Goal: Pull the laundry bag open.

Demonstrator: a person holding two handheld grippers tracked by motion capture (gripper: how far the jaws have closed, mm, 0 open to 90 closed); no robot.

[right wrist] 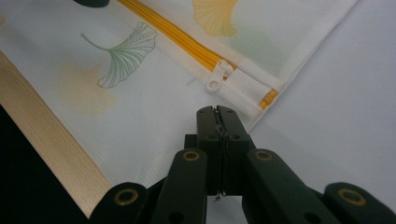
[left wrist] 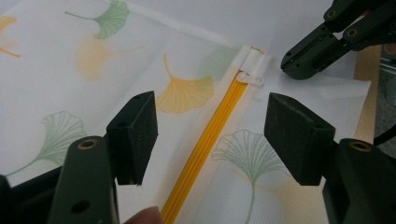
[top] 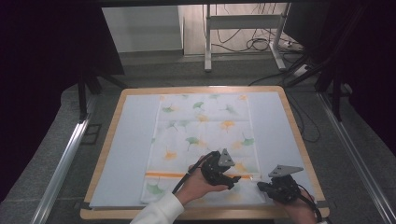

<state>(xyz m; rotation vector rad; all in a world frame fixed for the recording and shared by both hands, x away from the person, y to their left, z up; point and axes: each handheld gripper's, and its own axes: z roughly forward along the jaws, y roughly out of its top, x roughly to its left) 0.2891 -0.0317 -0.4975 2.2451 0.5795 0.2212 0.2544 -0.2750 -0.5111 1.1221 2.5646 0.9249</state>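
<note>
Wood-rimmed table (top: 299, 140), mesh leaf-print bag (top: 201, 140), left hand-held gripper (left wrist: 210, 135) apart, right (right wrist: 218, 114) clamped together.

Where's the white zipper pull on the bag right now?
The white zipper pull sits at the right end of the yellow zipper on the ginkgo-print bag, just ahead of the shut right tongs.

A wooden-rimmed table (top: 104, 154) with pale mat (top: 130, 140); floor cables (top: 254, 44) behind.

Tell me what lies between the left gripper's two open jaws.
In the left gripper view, the left gripper straddles the yellow zipper of the leaf-print bag; the white zipper pull lies further ahead.
</note>
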